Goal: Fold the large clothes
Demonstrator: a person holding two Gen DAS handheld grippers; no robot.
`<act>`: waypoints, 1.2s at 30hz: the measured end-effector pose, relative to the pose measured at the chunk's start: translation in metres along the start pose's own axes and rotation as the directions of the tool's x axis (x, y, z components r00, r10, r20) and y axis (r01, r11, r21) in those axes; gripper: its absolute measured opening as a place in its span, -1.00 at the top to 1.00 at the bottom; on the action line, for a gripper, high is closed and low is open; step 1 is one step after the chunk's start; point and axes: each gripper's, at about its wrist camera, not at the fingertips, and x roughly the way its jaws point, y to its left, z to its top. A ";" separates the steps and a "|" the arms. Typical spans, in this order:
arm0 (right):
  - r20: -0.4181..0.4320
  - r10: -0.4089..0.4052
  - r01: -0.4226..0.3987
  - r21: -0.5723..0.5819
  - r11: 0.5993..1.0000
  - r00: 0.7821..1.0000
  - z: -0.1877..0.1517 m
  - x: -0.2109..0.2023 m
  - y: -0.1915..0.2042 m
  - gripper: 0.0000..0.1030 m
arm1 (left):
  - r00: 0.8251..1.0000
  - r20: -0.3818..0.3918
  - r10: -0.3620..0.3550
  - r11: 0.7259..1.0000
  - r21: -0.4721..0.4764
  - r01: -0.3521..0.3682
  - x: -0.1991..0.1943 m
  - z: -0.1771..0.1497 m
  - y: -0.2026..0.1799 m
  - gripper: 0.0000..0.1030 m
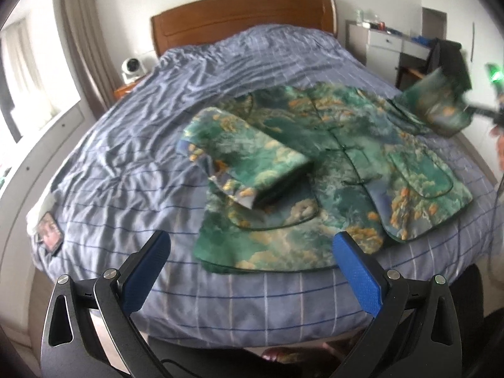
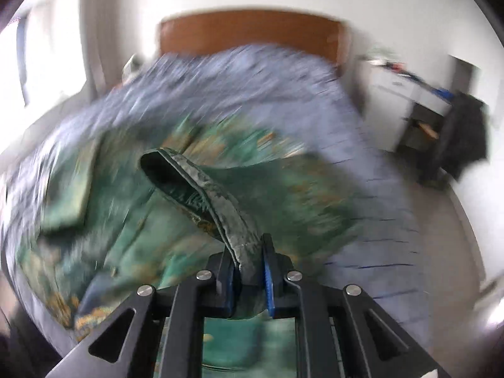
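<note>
A green patterned jacket (image 1: pixel 340 170) with orange and white blotches lies front-up on the bed. Its left sleeve (image 1: pixel 249 160) is folded across the body. My left gripper (image 1: pixel 252 252) is open and empty, above the jacket's hem at the bed's near edge. My right gripper (image 2: pixel 249 261) is shut on the cuff of the right sleeve (image 2: pixel 201 195) and holds it lifted above the bed; that view is blurred by motion. The lifted sleeve (image 1: pixel 441 107) and right gripper (image 1: pixel 472 107) also show at the right of the left wrist view.
The bed has a blue-grey checked cover (image 1: pixel 132 145) and a wooden headboard (image 1: pixel 242 19). A small dark object (image 1: pixel 48 230) lies at the bed's left edge. A white fan (image 1: pixel 132 69) stands at the left. A white desk (image 1: pixel 390 44) and dark chair (image 1: pixel 447 60) stand at the right.
</note>
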 end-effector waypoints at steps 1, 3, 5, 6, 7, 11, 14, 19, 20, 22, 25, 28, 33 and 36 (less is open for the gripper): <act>0.033 -0.031 0.028 0.078 0.997 0.999 0.004 -0.017 -0.029 0.72 | 1.000 -0.009 -0.005 1.000 0.007 0.005 0.004 0.001 -0.003 -0.99; 0.061 -0.106 0.093 0.197 0.976 0.992 0.003 -0.037 -0.077 0.72 | 0.999 -0.026 -0.028 0.999 0.022 0.028 0.012 0.002 -0.007 -0.99; 0.038 -0.184 0.166 0.284 0.944 0.982 -0.003 -0.041 -0.122 0.72 | 0.997 -0.049 -0.052 0.998 0.041 0.054 0.018 0.004 -0.011 -0.99; 0.017 -0.219 0.201 0.333 0.921 0.975 -0.012 -0.041 -0.143 0.72 | 0.997 -0.059 -0.059 0.997 0.046 0.062 0.020 0.006 -0.011 -0.99; -0.022 -0.255 0.244 0.389 0.889 0.967 -0.023 -0.037 -0.169 0.72 | 0.995 -0.068 -0.068 0.996 0.046 0.071 0.022 0.008 -0.010 -0.99; -0.175 -0.336 0.376 0.526 0.763 0.925 -0.068 -0.015 -0.238 0.42 | 0.989 -0.085 -0.118 0.992 0.022 0.120 0.037 0.023 0.005 -0.99; -0.280 -0.452 0.527 0.557 0.643 0.847 -0.102 -0.009 -0.265 0.13 | 0.994 -0.050 -0.101 0.994 0.039 0.103 0.048 0.036 0.018 -0.99; -0.277 -0.433 0.511 0.553 0.658 0.857 -0.121 -0.023 -0.240 0.12 | 0.996 -0.041 -0.084 0.974 0.208 0.091 0.095 0.052 0.021 -0.99; -0.248 -0.430 0.493 0.529 0.691 0.868 -0.121 -0.029 -0.222 0.06 | 0.996 -0.046 -0.079 0.963 0.254 0.088 0.105 0.053 0.017 -0.99; -0.188 -0.402 0.441 0.473 0.763 0.896 -0.121 -0.038 -0.175 -0.01 | 0.996 -0.050 -0.068 0.919 0.385 0.082 0.134 0.050 -0.002 -0.99; -0.142 -0.321 0.351 0.430 0.832 0.936 -0.124 -0.047 -0.117 -0.02 | 0.993 -0.102 -0.052 0.847 0.522 0.098 0.172 0.042 -0.023 -0.99; -0.128 -0.239 0.270 0.409 0.871 0.963 -0.125 -0.047 -0.072 -0.02 | 0.991 -0.129 -0.019 0.798 0.596 0.093 0.203 0.039 -0.031 -0.99; -0.064 -0.148 0.162 0.363 0.918 0.987 -0.127 -0.074 -0.010 -0.02 | 0.942 -0.278 -0.188 0.883 0.372 0.286 0.221 0.059 0.006 0.78; -0.027 -0.098 0.101 0.316 0.943 0.995 -0.119 -0.082 0.018 -0.02 | 0.938 -0.231 -0.257 0.913 0.259 0.314 0.200 0.071 0.034 0.80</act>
